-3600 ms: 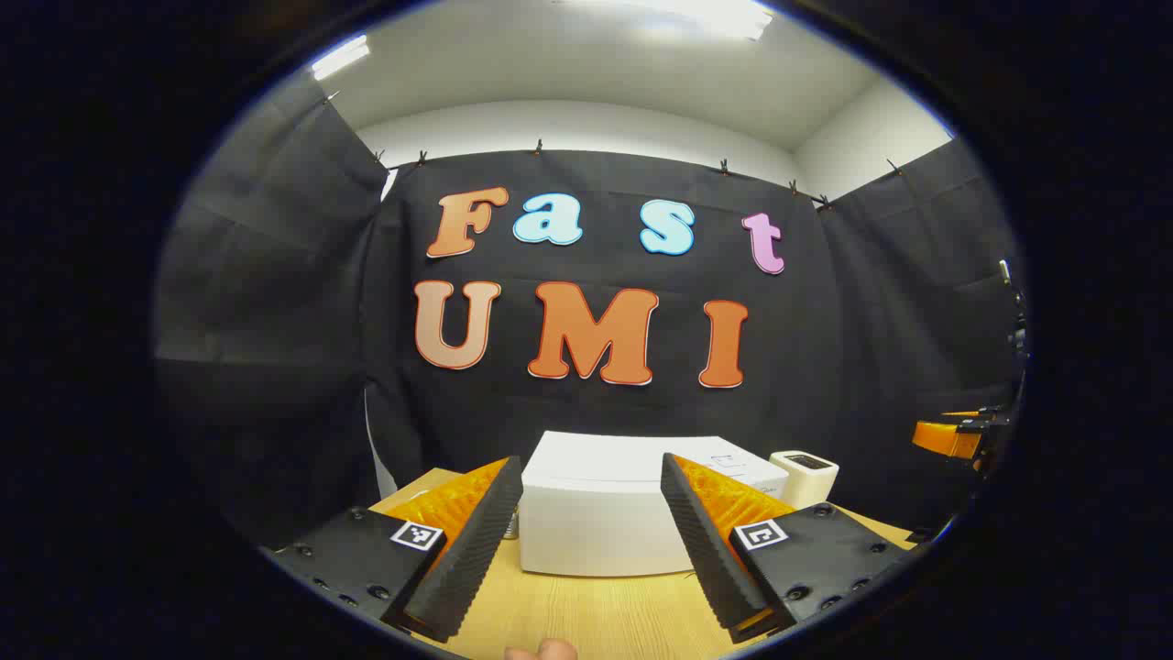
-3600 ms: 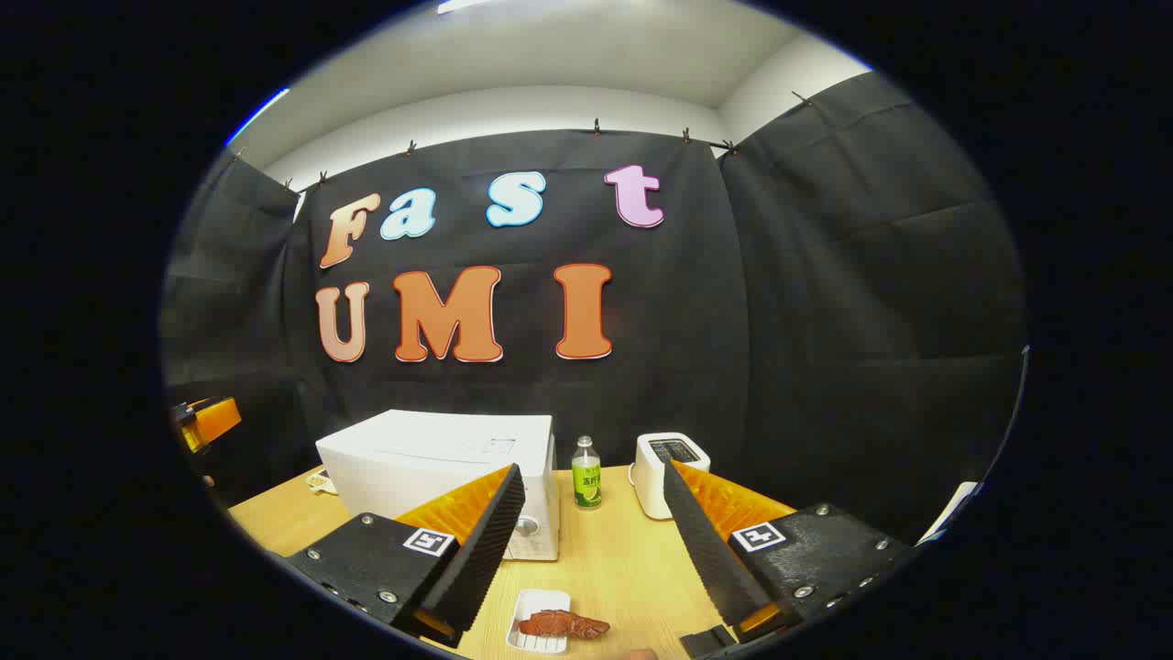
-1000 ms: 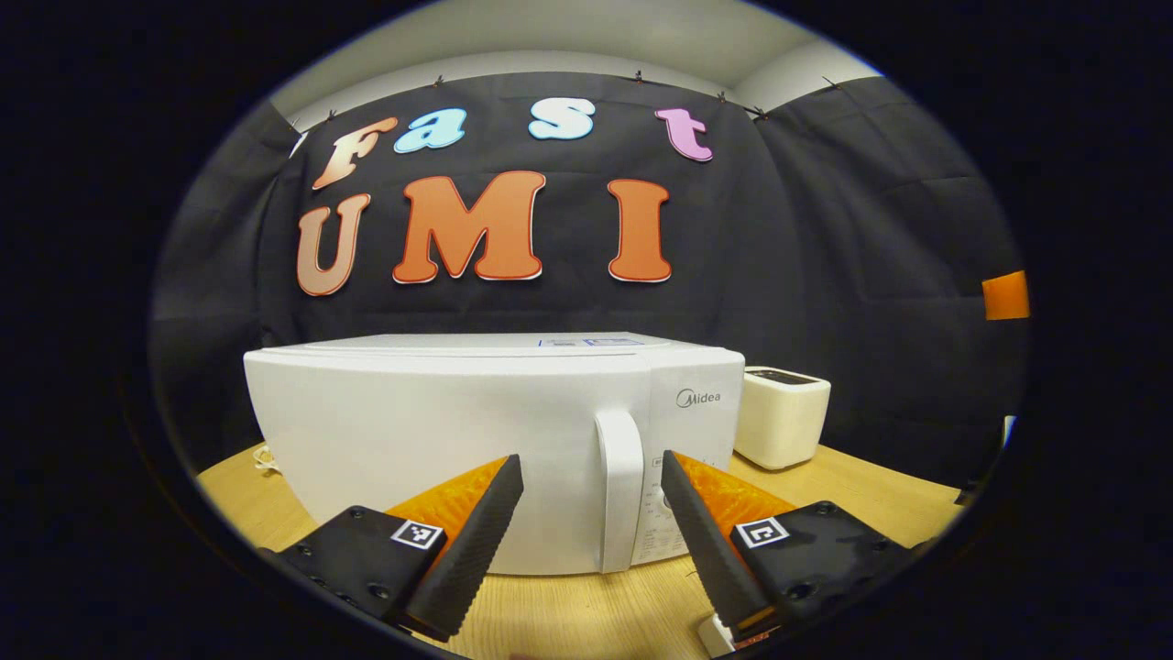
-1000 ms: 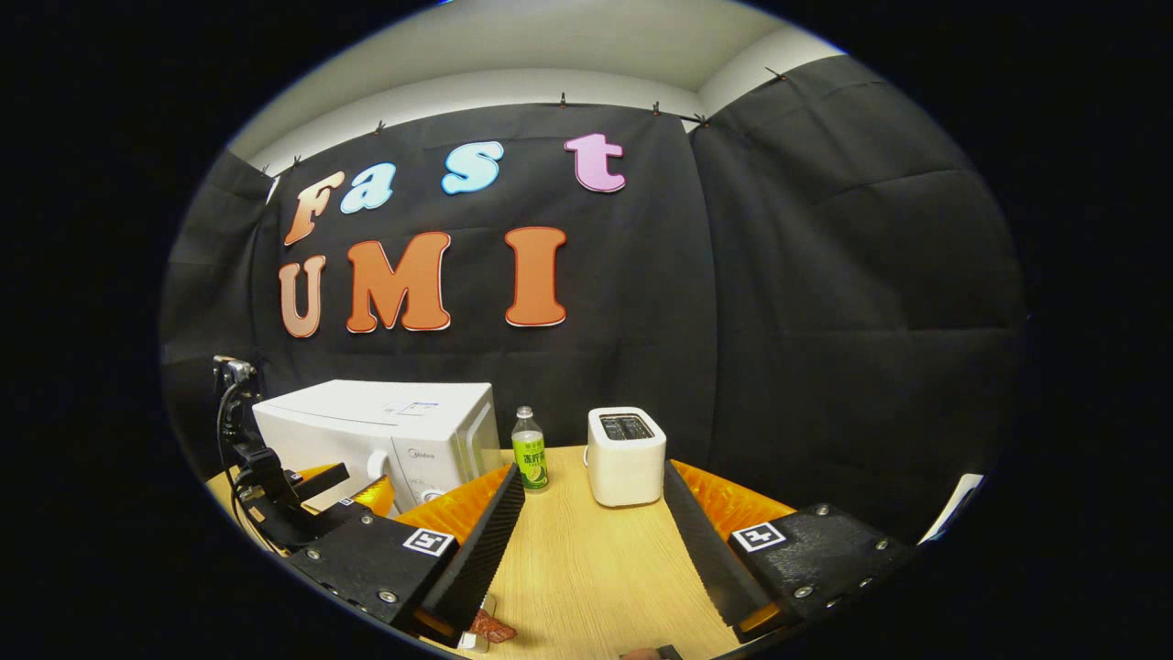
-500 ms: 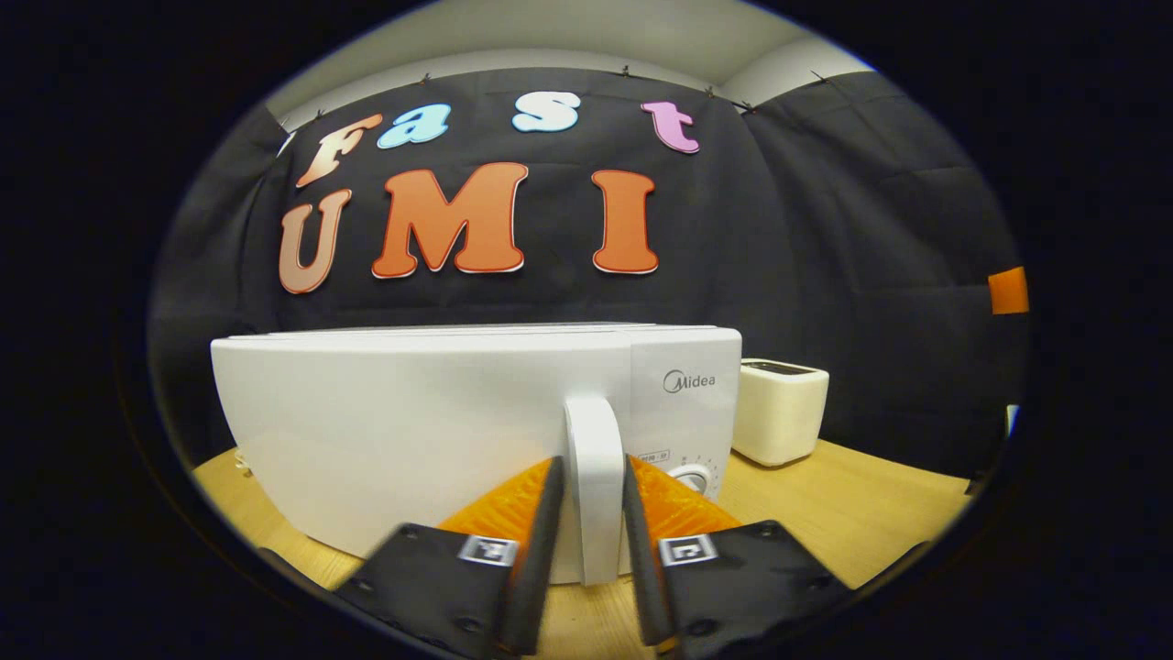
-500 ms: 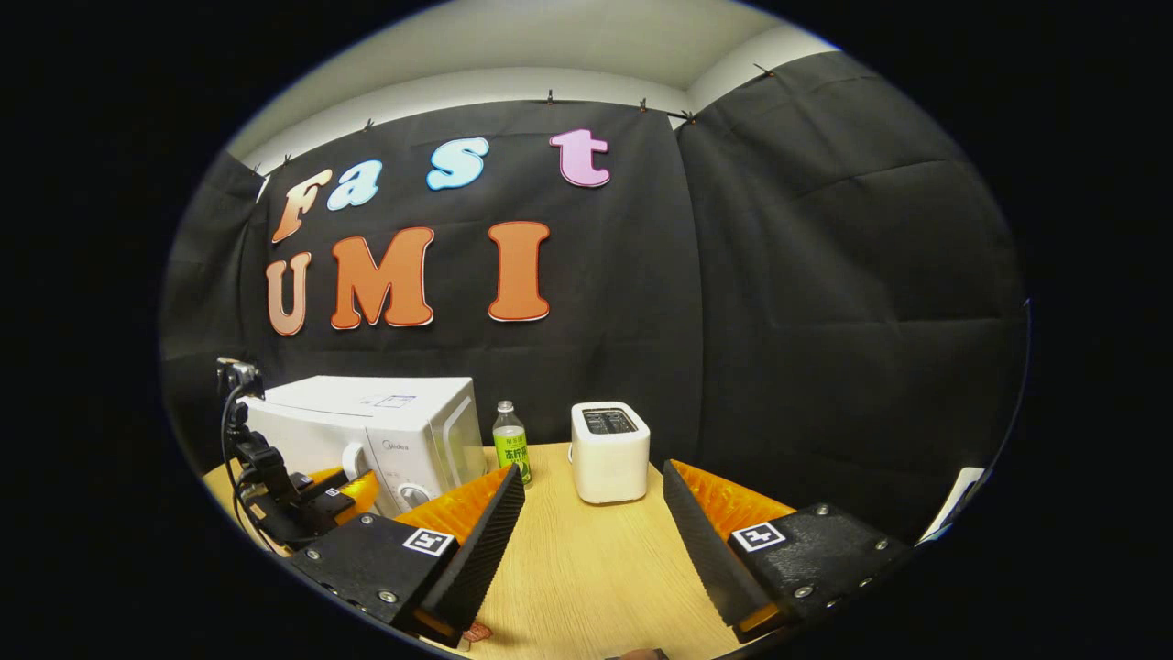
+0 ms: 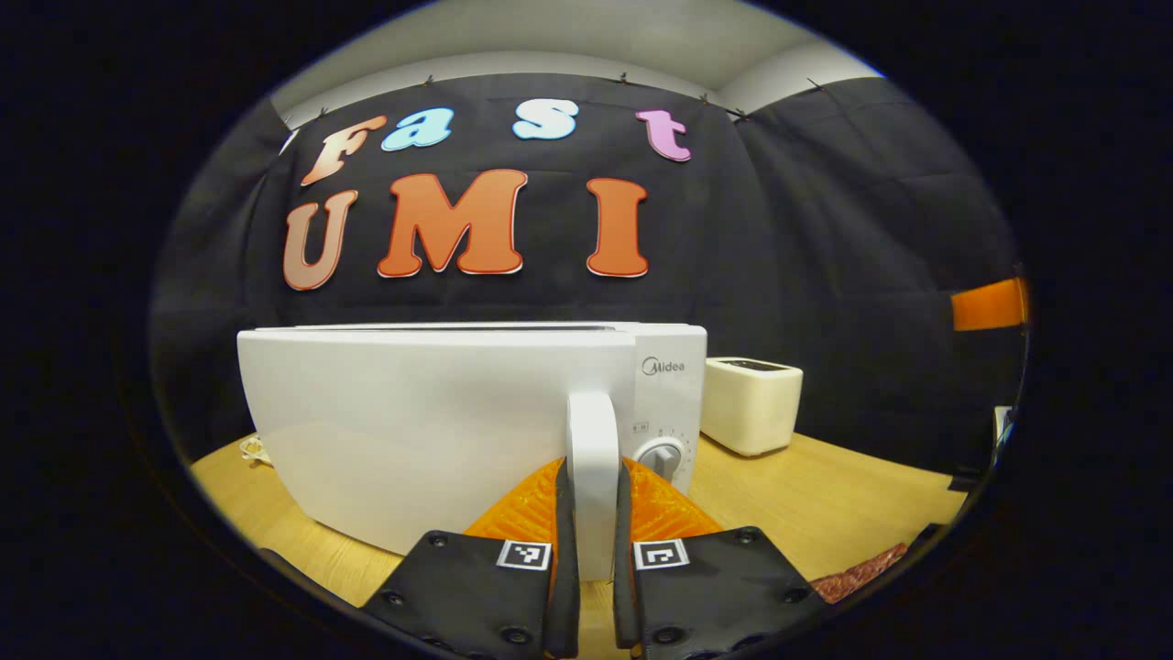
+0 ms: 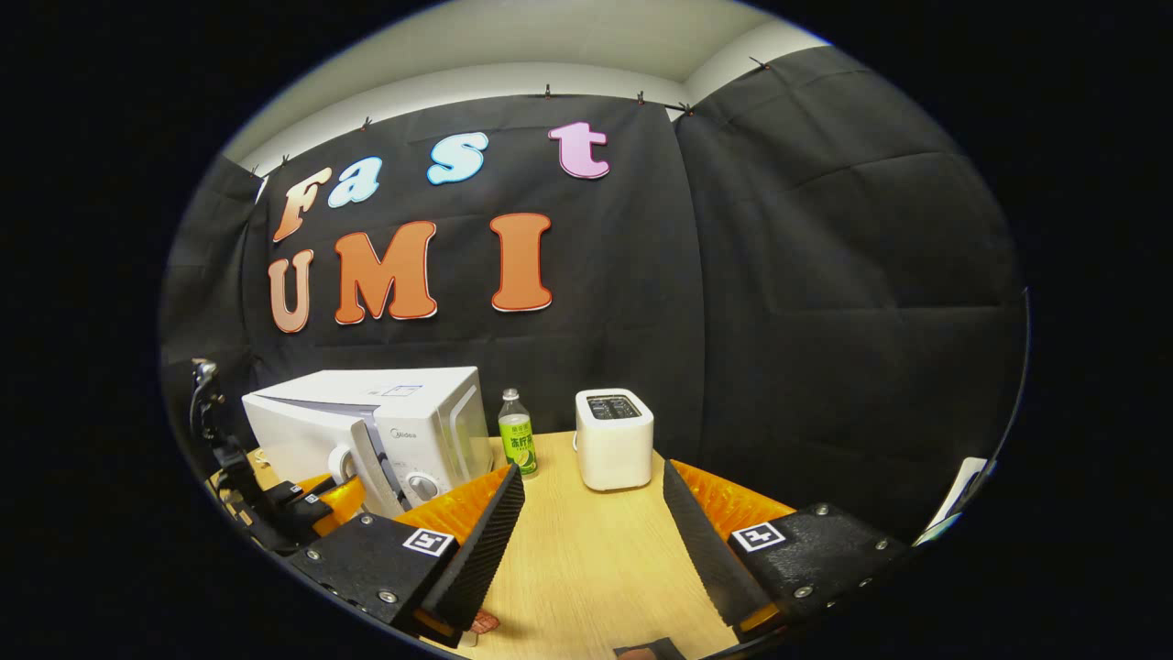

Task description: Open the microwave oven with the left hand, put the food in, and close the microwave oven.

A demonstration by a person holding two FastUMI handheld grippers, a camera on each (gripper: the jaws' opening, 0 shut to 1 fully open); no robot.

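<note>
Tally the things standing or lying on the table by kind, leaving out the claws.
Microwave oven: 1
Toaster: 1
Bottle: 1
Food item: 1
Total: 4

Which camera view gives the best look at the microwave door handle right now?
The left gripper view: the door handle stands close and central, pinched between the left claw's two fingers. The right gripper view shows the microwave far off at an angle, with the handle small, the door cracked open, and the left claw at it.
</note>
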